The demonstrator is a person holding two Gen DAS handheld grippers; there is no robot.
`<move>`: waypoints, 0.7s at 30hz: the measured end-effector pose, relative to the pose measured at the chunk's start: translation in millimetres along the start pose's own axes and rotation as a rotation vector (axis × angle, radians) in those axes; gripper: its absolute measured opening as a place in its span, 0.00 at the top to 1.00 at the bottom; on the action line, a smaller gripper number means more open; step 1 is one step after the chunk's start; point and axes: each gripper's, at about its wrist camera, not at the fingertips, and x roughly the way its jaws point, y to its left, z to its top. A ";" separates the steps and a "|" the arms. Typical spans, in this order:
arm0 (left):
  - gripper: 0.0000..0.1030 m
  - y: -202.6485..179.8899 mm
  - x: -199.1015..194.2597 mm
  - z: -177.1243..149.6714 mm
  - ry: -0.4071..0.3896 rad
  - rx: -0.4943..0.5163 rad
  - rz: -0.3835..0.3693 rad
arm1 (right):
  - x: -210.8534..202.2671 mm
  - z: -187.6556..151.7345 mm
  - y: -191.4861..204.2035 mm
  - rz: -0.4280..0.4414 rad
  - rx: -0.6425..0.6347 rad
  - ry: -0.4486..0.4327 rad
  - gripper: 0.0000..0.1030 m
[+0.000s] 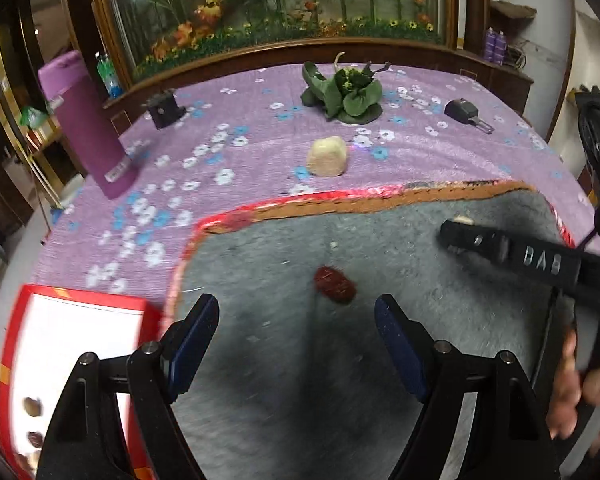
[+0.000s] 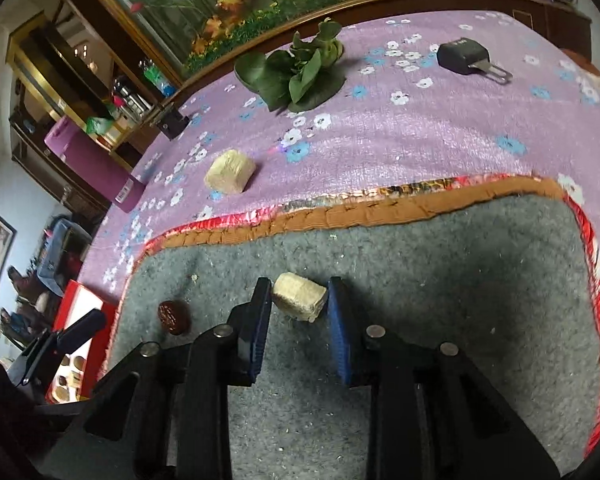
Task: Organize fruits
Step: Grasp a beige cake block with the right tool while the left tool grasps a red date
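Step in hand: picking pieces off the grey felt mat (image 2: 420, 280). Your right gripper (image 2: 298, 312) brackets a beige block (image 2: 299, 297) at lower centre of the right wrist view; the blue pads (image 2: 260, 320) sit just beside it, whether they touch it or clamp it I cannot tell. Your left gripper (image 1: 296, 344) hangs spread wide, empty, with the red date (image 1: 335, 285) just ahead at centre frame. A second beige block (image 1: 327, 157) lies on the purple floral cloth (image 1: 420, 152) beyond the mat. The red-rimmed box (image 1: 76, 320) at lower left already holds some pieces. Next, likely: squeeze right firmly, lift straight; push left forward over the date before closing.
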 end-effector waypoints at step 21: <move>0.85 8.9 3.3 -4.9 -0.031 -0.039 -0.031 | -5.0 0.0 5.4 0.046 -0.008 -0.006 0.71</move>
